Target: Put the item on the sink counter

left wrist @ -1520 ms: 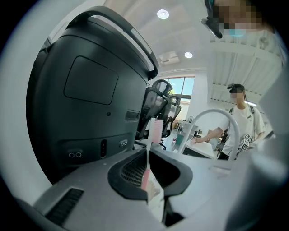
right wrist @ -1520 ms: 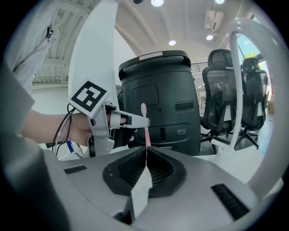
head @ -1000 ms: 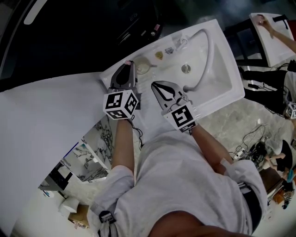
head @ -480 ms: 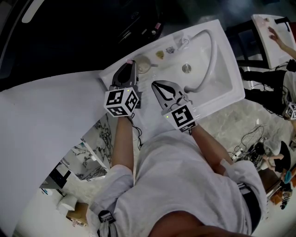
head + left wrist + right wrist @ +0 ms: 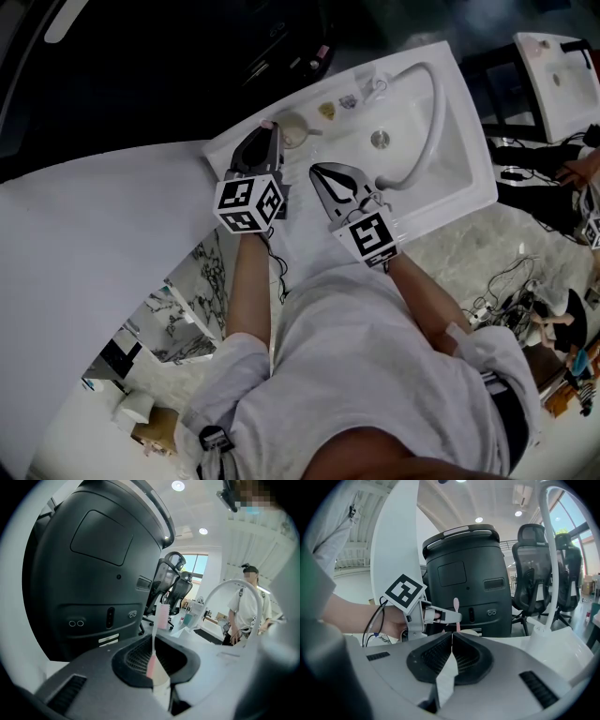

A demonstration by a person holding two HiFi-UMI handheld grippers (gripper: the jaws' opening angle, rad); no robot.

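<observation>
left tongs (image 5: 153, 665) pinch the pink toothbrush (image 5: 161, 615), standing up; right tongs (image 5: 452, 644) pressed together, empty; looks like carrying; next, lower it onto the sink counter (image 5: 448, 202) below the tongs and let go

I count 2 grippers: the left gripper (image 5: 266, 133) and the right gripper (image 5: 321, 172). There is 1 pink toothbrush (image 5: 161, 617) and 1 cup (image 5: 292, 132). There are 2 white sinks, the near sink (image 5: 471, 173) and the far sink (image 5: 562, 75), 1 arched faucet (image 5: 428, 108), 1 black machine (image 5: 464, 581) and 2 office chairs (image 5: 533, 566).
</observation>
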